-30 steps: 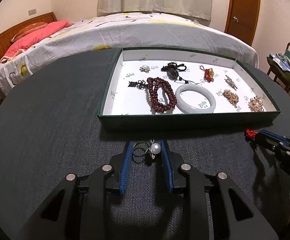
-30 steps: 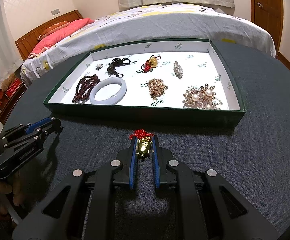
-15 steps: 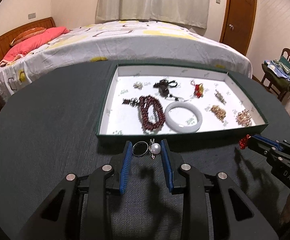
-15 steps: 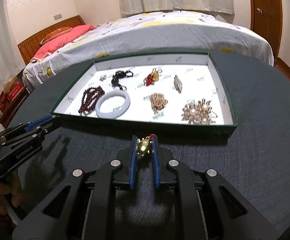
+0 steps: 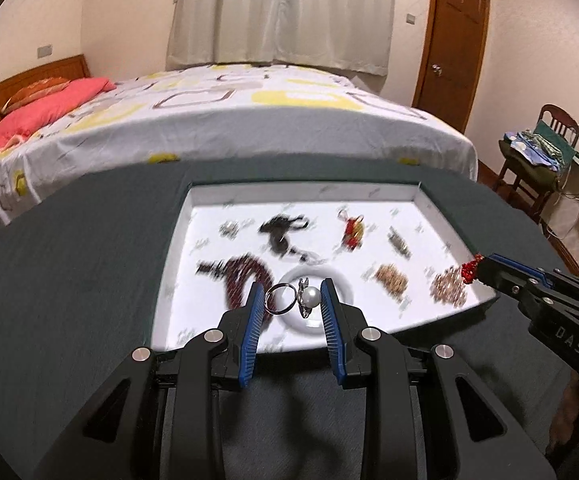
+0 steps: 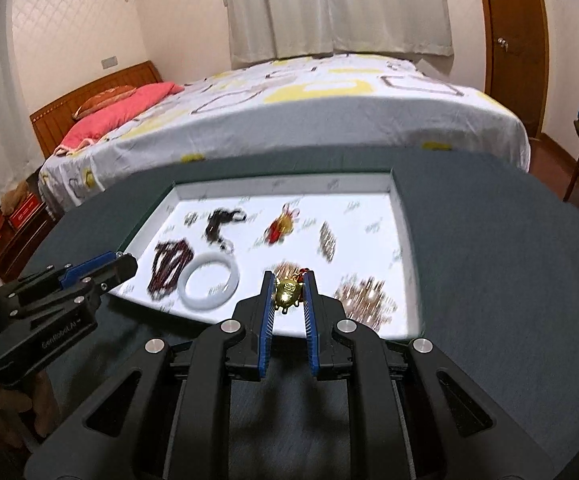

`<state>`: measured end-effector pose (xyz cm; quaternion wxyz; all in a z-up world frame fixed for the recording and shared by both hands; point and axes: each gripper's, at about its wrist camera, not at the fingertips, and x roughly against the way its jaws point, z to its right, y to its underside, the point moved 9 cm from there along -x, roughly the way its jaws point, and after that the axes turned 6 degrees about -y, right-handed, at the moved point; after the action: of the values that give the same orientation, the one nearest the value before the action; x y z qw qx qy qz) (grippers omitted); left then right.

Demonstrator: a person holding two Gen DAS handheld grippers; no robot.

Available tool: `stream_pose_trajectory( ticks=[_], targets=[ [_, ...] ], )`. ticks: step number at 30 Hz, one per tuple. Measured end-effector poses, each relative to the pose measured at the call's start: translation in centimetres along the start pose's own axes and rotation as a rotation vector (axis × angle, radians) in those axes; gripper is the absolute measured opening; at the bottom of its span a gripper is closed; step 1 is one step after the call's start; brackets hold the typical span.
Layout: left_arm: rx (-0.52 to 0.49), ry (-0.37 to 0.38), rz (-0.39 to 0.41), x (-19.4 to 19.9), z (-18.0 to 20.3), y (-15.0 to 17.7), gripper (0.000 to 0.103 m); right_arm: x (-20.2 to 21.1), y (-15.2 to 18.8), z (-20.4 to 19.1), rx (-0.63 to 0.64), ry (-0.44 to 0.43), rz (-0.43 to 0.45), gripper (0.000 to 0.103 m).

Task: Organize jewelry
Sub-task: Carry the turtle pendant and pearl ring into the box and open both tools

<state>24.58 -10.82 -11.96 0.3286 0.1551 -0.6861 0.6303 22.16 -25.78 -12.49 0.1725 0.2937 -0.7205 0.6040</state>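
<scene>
Both grippers now over tray [image 5: 441,216]

Warm indoor light from overhead, room evenly bright. Heavy motion blur on my tray [image 5: 193,216] contents in both views: beads, white bangle [image 6: 208,283], brooches all smeared. My gripper fingers [image 5: 251,320] stay sharp. White tray floor nearly blown out. Strong fisheye bend and black vignette at corners. Soft shadows on the dark tablecloth [image 6: 489,264].
</scene>
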Motion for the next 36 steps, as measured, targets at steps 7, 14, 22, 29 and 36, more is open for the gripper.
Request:
stream_pose_trajectory(
  ticks=[7,14,22,29,36],
  targets=[
    [-0.006,0.023,0.016,-2.2,1.9,-2.7,0.03,-1.1,-3.1,1.9,0.0,0.029,0.039,0.014],
    [-0.01,0.018,0.024,-4.6,2.9,-4.8,0.03,-2.6,-5.5,2.8,0.008,0.039,0.066,0.014],
    [-0.021,0.002,0.022,-7.5,3.9,-6.6,0.03,-5.0,-7.2,4.3,0.024,0.053,0.082,0.014],
    [-0.033,-0.014,-0.031,-10.7,4.3,-6.6,0.03,-8.4,-7.0,5.9,0.021,0.076,0.025,0.014],
    [-0.024,-0.047,-0.132,-13.3,3.8,-5.7,0.03,-10.7,-6.6,6.8,0.017,0.095,-0.045,0.014]
  ],
)
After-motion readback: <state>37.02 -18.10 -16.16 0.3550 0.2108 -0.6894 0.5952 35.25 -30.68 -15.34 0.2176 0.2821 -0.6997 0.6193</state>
